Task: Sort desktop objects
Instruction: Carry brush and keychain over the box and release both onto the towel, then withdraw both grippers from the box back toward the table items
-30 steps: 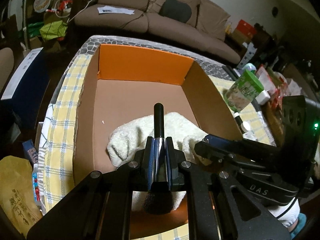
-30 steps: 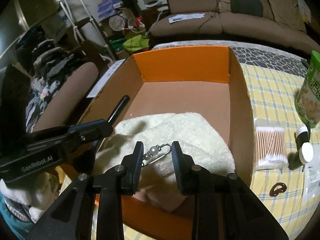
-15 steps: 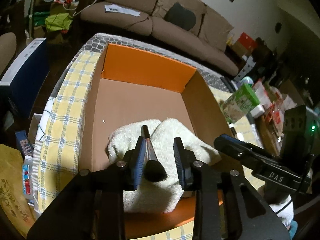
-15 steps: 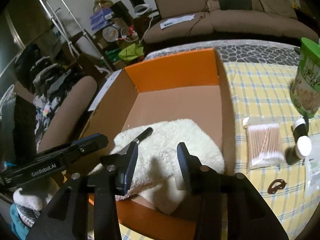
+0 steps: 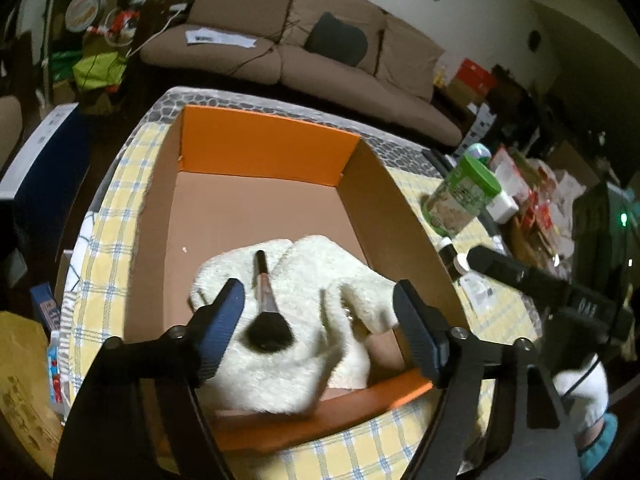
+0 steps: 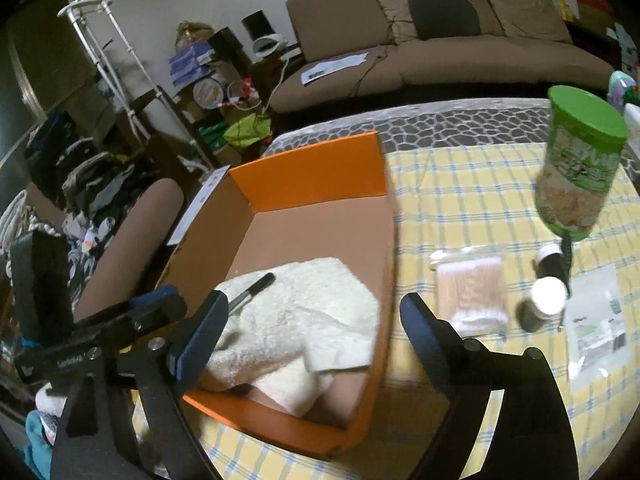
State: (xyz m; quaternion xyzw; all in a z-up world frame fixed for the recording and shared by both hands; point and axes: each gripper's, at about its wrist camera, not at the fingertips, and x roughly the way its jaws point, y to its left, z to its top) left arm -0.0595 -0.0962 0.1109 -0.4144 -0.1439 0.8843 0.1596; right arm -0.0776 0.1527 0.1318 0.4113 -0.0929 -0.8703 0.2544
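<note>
Box [image 5: 264, 152], orange cardboard, fills both views; white towel [image 5: 304, 280] bunched at its near end. Left view alone shows the makeup brush [image 5: 266, 304] whole, lying on the towel, bristles at 6 o'clock. Right view alone shows the cotton swab packet [image 6: 470, 292] and small white-capped bottle [image 6: 544, 300] at 3 o'clock on checked cloth. Left gripper [image 5: 316, 320] and right gripper [image 6: 312, 320]: jaws opening wide, gripping nothing.

Wrist fisheye views, both tilting down onto the table.
Each is looking closely along its fingers, sharing the orange box [image 5: 264, 152] [image 6: 308, 168] and towel [image 5: 312, 280] [image 6: 320, 300].
</note>
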